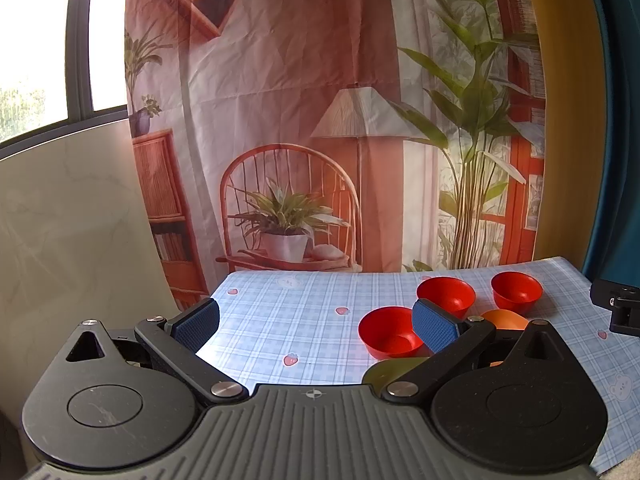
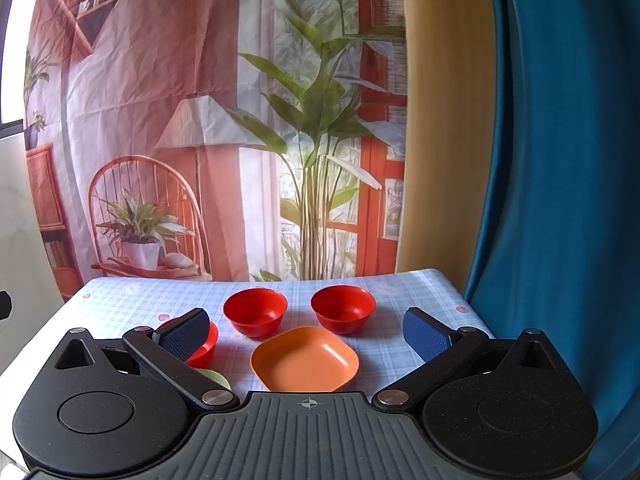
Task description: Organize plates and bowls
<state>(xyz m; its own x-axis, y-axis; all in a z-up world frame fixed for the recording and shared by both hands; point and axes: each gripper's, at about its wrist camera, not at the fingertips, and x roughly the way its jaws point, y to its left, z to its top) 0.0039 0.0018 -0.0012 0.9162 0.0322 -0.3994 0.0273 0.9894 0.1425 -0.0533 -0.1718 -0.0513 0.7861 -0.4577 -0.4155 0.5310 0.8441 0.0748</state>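
The orange plate lies mid-bench, three red bowls loosely ringed behind and left of it, apart. They look like light, stiff, slick plastic; best pinched at the rim. Right tongs and left tongs both hang spread, empty.

1. Left gripper: jaws spread wide, blue pads facing each other, nothing between them; held level above the table's near left portion.
2. Right gripper: jaws spread wide, nothing gripped; held level above the table's near edge.
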